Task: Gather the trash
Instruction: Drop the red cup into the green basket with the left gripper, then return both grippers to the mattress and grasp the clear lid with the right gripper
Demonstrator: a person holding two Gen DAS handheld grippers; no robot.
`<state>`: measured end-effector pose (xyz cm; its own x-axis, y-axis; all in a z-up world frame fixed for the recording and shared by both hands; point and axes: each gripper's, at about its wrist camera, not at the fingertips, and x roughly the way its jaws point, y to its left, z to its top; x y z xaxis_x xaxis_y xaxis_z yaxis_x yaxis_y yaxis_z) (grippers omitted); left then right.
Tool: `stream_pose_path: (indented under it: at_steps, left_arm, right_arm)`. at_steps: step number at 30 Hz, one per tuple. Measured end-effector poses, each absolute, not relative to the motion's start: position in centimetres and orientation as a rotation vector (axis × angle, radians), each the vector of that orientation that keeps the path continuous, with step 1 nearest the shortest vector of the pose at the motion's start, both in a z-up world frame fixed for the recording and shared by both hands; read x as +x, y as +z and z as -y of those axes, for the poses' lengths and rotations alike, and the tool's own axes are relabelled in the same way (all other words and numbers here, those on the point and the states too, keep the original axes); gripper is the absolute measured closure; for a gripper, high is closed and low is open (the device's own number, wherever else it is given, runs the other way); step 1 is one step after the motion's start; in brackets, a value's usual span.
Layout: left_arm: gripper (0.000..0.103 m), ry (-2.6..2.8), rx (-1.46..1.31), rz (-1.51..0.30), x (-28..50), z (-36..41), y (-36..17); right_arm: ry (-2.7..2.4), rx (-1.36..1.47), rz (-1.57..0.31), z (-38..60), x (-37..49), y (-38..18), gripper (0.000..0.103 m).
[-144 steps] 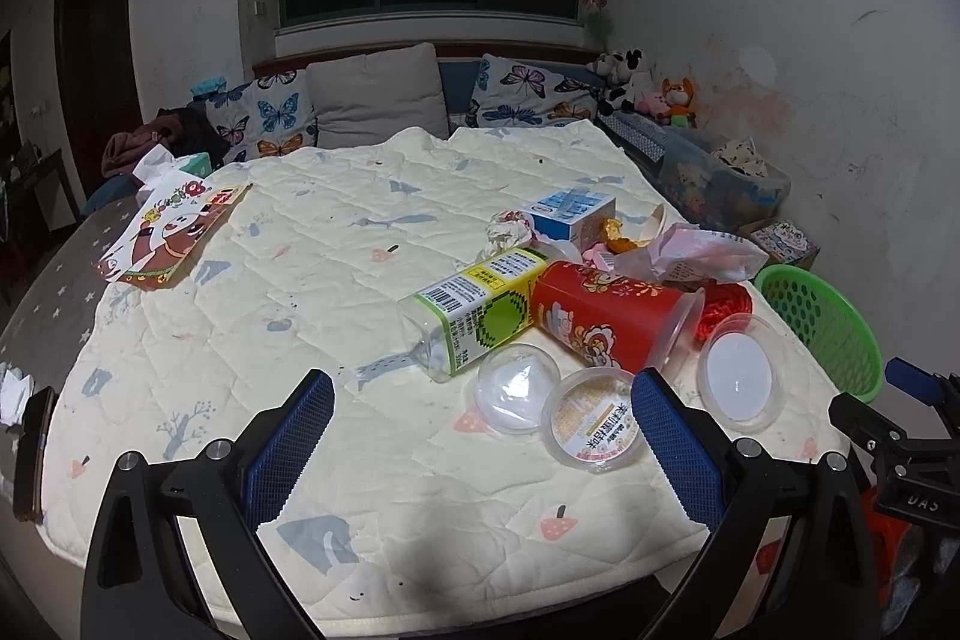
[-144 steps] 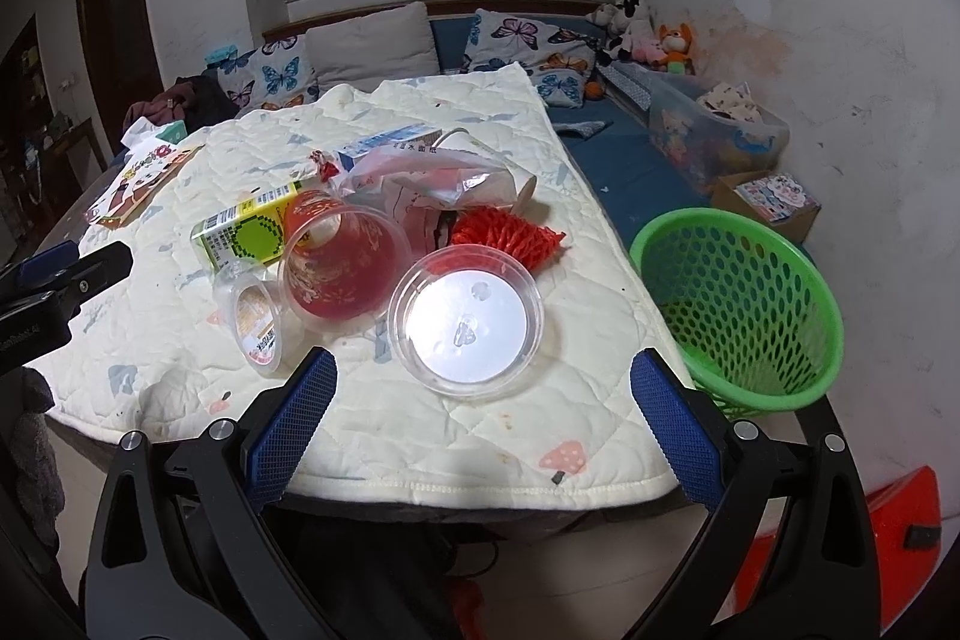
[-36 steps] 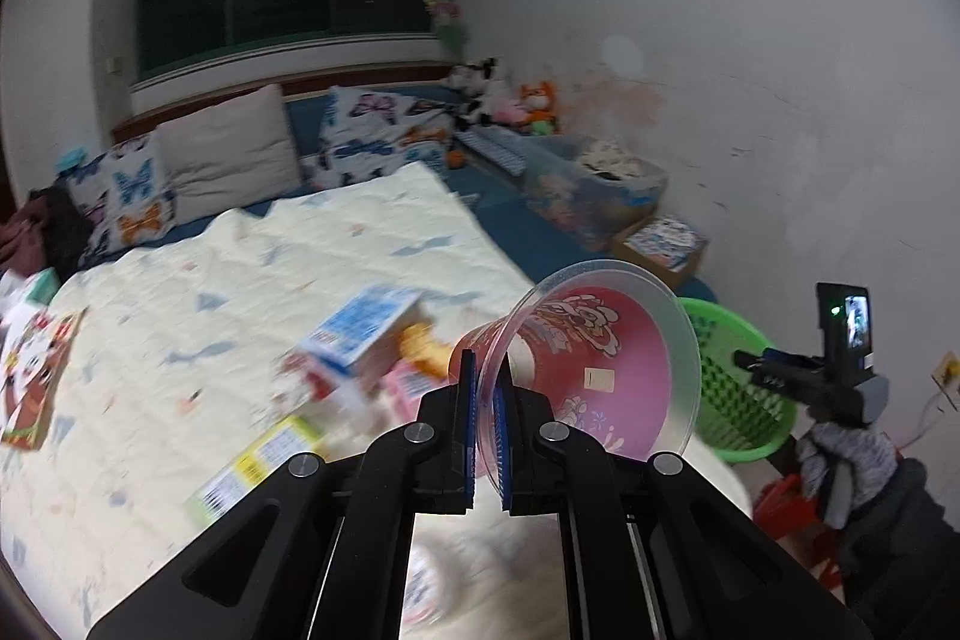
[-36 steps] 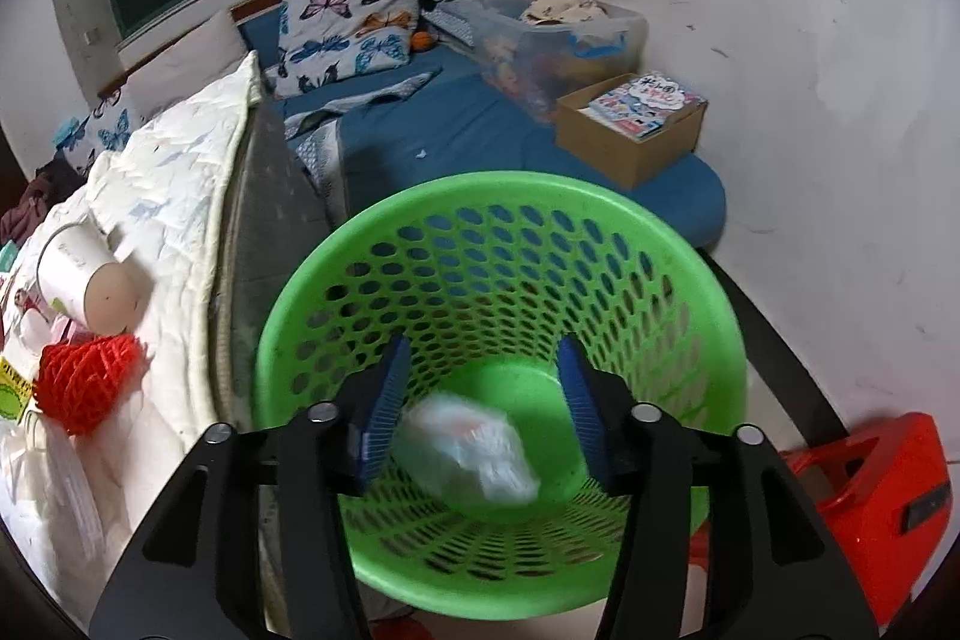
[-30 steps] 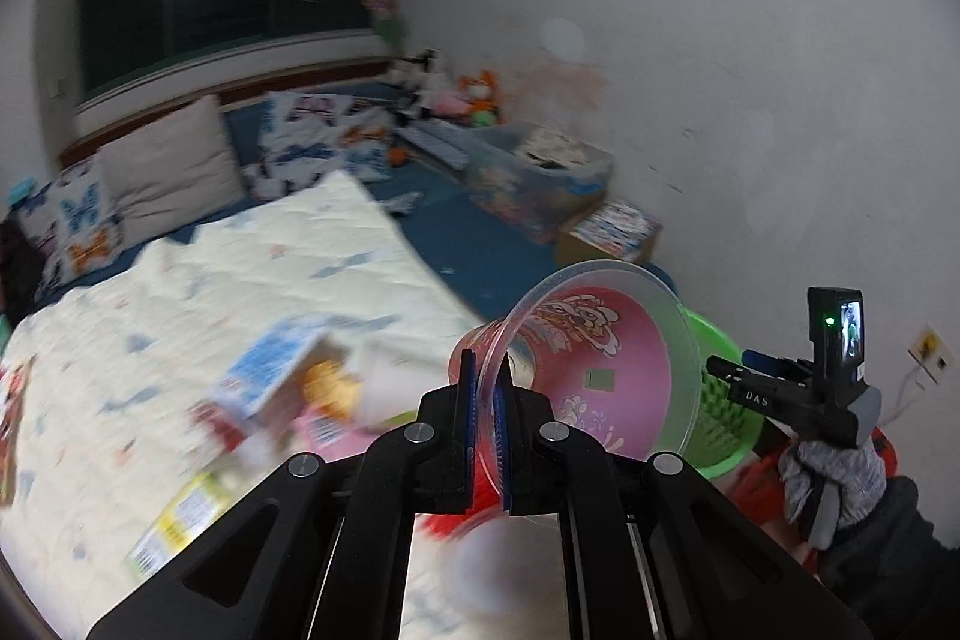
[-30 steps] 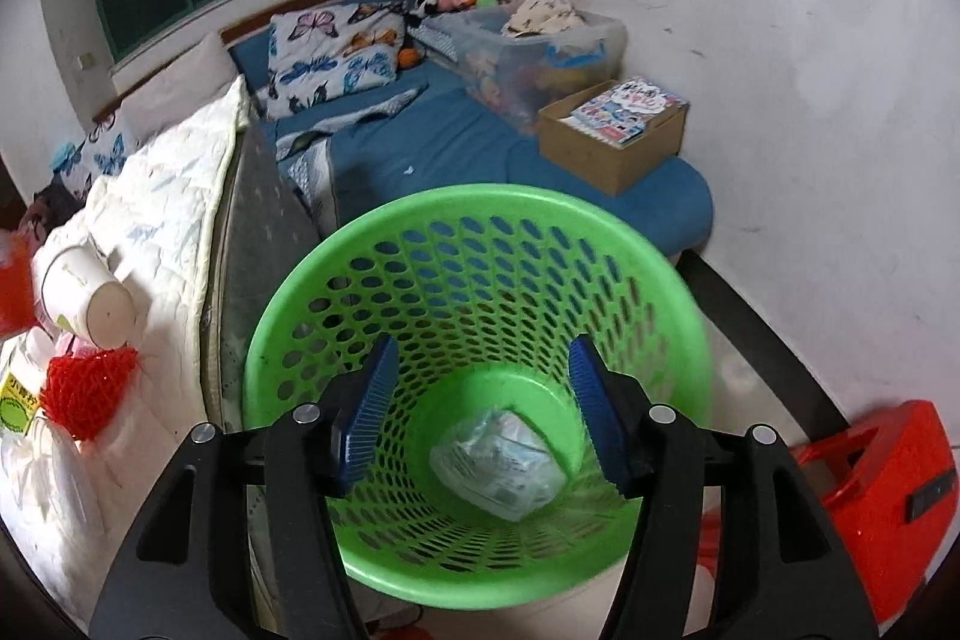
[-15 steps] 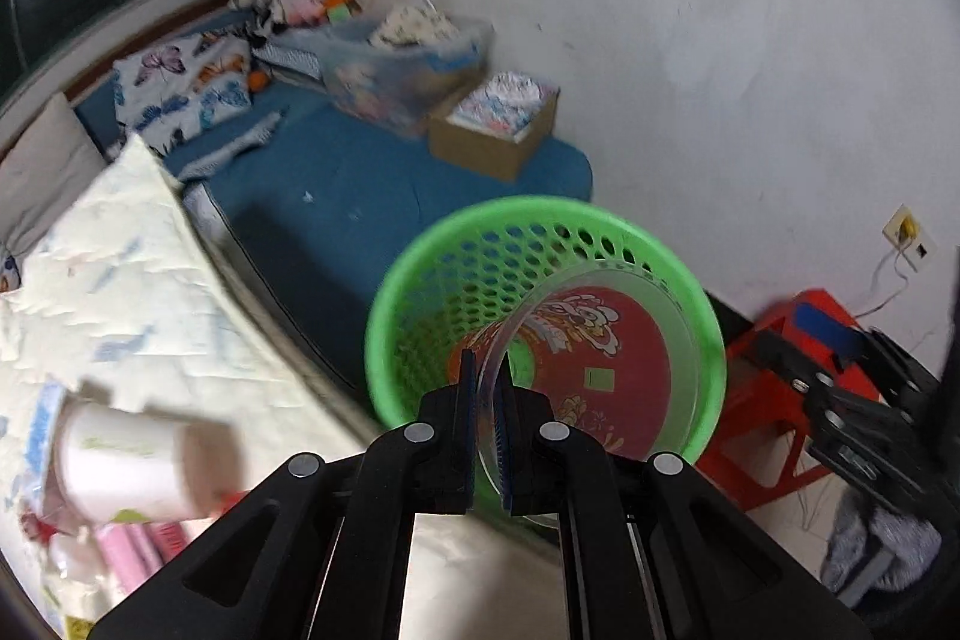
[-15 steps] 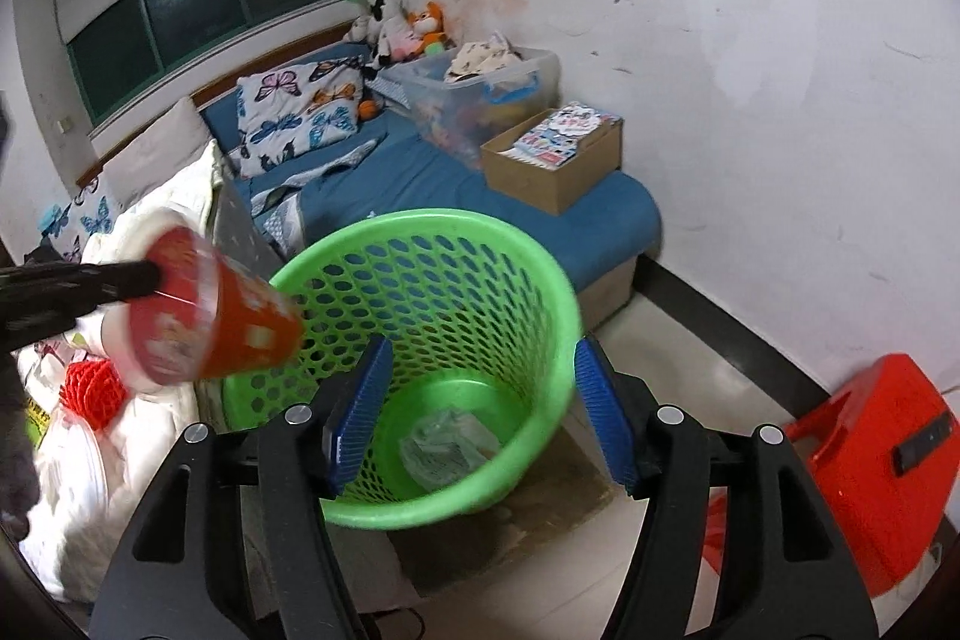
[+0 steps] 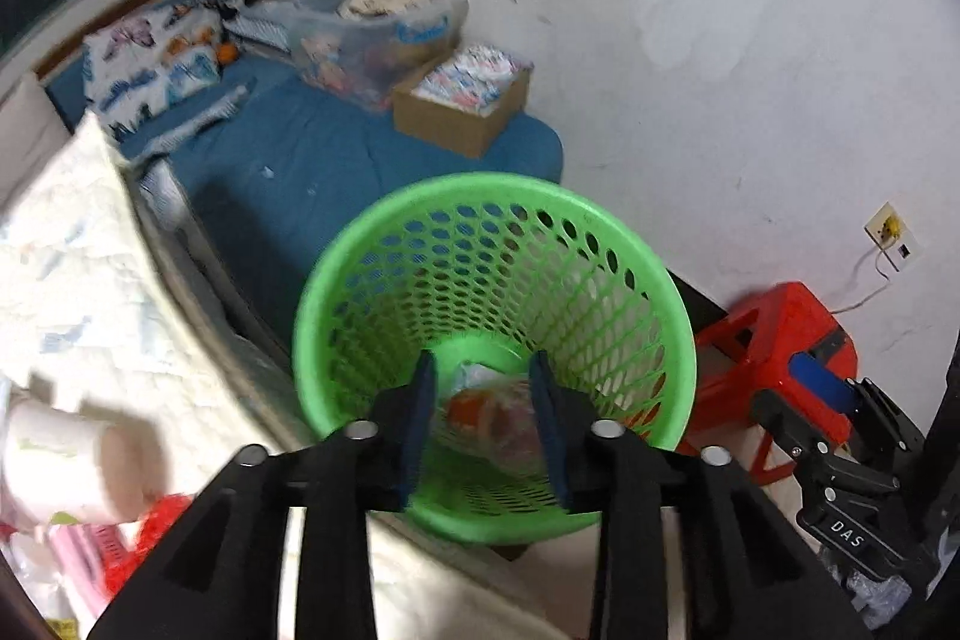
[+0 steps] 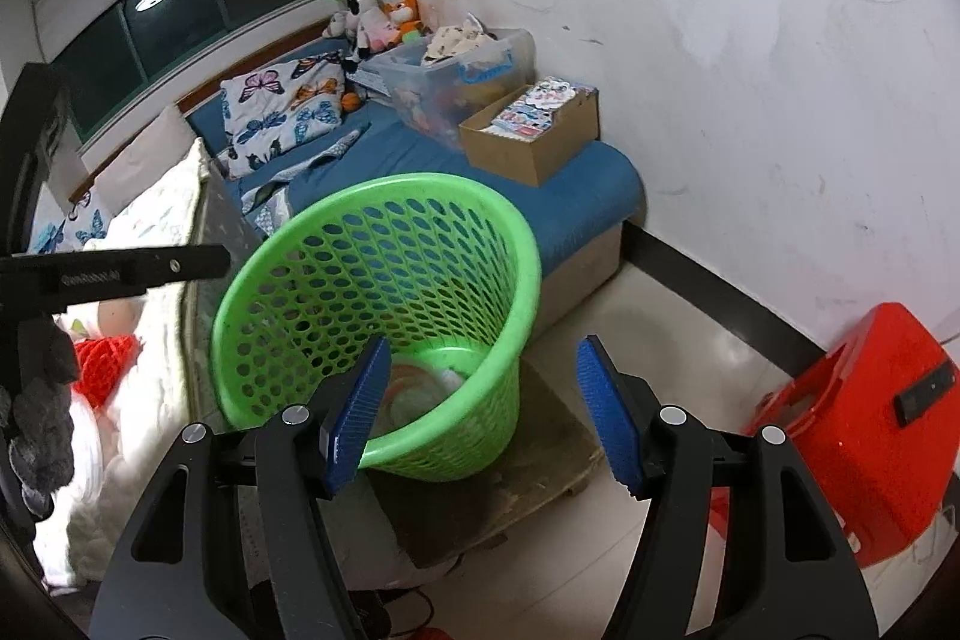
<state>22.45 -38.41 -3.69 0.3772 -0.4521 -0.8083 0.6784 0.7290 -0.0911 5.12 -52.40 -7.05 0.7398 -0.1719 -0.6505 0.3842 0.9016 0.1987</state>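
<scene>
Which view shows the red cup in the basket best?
The left wrist view: it looks straight down into the basket, with the red cup framed on the bottom. In the right wrist view the cup is mostly hidden behind the gripper finger and basket wall.

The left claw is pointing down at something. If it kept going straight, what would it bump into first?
Probably the red cup lying inside the green basket. The left claw is open right above it, having just let go. Depth is hard to judge, so the basket's near wall might come first.

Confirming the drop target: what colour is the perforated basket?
Bright green basket, clearest in the right wrist view.
</scene>
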Motion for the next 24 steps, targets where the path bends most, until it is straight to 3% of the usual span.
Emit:
stream_pose_path:
  at_steps: [12, 24]
  left_arm:
    - [0.048, -0.602, 0.196, -0.741, 16.9, 25.4, 2.5]
    - [0.037, -0.372, 0.033, -0.742, 12.9, 11.1, 1.2]
  right_arm:
    - [-0.141, 0.287, -0.629, 46.0, 4.8, -3.7, 0.034]
    - [0.077, 0.188, -0.657, 36.5, 7.0, -2.3, 0.024]
